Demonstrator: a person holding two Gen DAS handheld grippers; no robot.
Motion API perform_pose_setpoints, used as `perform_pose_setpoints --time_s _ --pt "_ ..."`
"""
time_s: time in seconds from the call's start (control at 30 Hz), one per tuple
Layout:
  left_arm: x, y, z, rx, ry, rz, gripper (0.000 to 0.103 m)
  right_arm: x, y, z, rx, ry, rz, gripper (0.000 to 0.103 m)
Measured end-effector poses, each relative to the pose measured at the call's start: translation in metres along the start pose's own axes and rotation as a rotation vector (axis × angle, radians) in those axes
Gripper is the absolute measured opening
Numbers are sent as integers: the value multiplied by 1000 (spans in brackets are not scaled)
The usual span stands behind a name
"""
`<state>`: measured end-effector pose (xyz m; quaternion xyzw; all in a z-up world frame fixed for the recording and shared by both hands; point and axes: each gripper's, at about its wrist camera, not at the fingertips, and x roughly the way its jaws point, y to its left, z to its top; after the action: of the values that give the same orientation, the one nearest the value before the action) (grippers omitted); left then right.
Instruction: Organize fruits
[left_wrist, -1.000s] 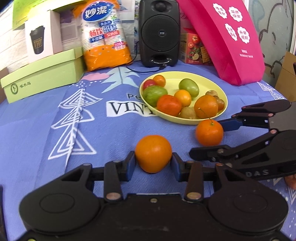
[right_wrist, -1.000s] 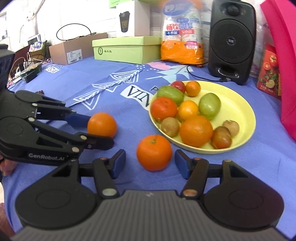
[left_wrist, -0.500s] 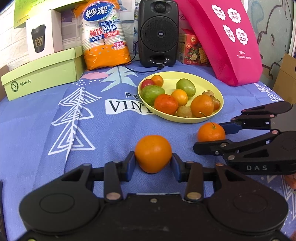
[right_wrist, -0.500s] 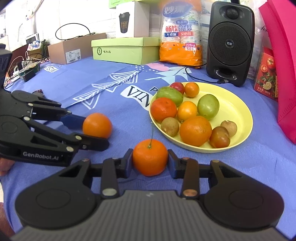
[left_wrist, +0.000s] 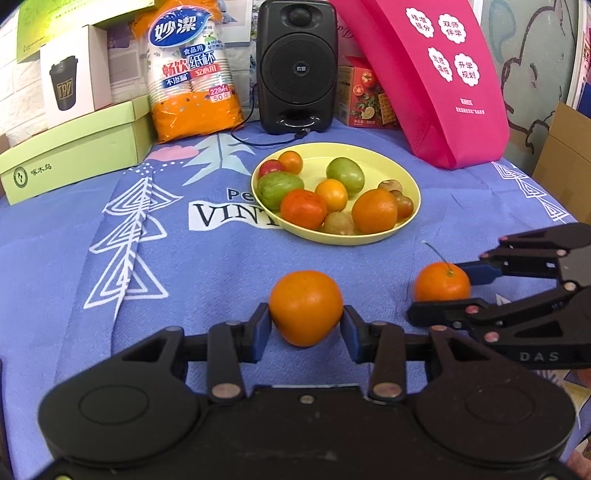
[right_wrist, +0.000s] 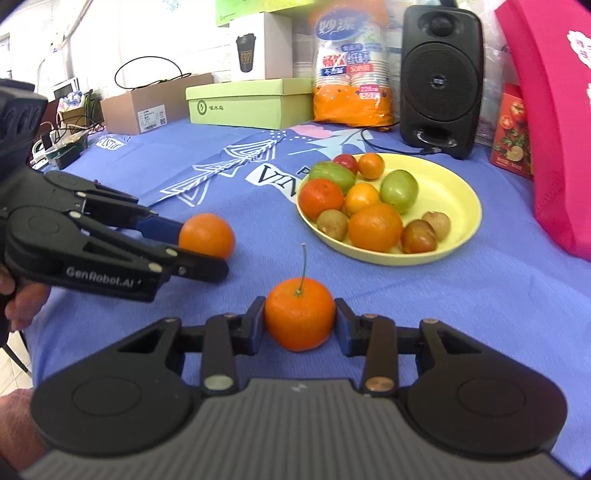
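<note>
Open cloth (left_wrist: 221, 266) between grippers and plate (left_wrist: 410, 218)

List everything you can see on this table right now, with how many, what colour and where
stemmed orange: 1, orange, between right gripper's pads
plain orange: 1, orange, between left gripper's pads
plate: 1, yellow, mid-table, holding ten mixed fruits
tablecloth: 1, blue, covers table
speaker: 1, black, behind plate
paper cup pack: 1, orange-white, left of speaker
green box: 1, back left
white box: 1, on green box
pink bag: 1, back right
left gripper: black, shut
right gripper: black, shut
</note>
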<state>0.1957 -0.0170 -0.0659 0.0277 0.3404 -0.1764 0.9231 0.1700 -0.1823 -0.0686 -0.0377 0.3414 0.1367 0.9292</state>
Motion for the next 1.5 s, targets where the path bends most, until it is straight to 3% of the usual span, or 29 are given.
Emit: perform_pose_setpoints --time_s 0.27,0.43,0.57,0.67,0.83,1.03,1.1,1.17,1.27,1.33,1.37,1.5 --pt "-14 -13 17 35 -43 -39 40 -23 -13 -8 34 -24 -27 37" --pt "-5 -16 53 81 -80 -54 40 -26 -32 9 31 -71 -66 37" --pt "27 -15 96 98 -89 -55 40 -13 -58 41 49 -119 -109 37" --pt "64 -11 124 76 -43 -67 40 8 -78 61 86 -117 -118 37" --pt "111 -11 143 106 8 1 41 41 -101 81 140 -93 -152 37" --pt "114 0 141 70 -2 30 63 60 -106 86 129 -69 -153 38" --pt "105 2 136 74 -20 42 83 58 -107 82 134 -73 -149 39" --pt "92 3 130 66 -38 37 85 53 -106 78 140 -83 -157 48" --pt "72 1 118 47 -47 29 85 41 -104 71 150 -108 -147 48" --pt "57 -1 108 27 -59 19 92 31 -101 67 154 -118 -149 48" --pt "50 -2 103 6 -67 17 101 26 -98 65 159 -122 -142 49" --pt "24 -1 77 -94 -58 5 103 -2 -88 51 213 -152 -123 66"
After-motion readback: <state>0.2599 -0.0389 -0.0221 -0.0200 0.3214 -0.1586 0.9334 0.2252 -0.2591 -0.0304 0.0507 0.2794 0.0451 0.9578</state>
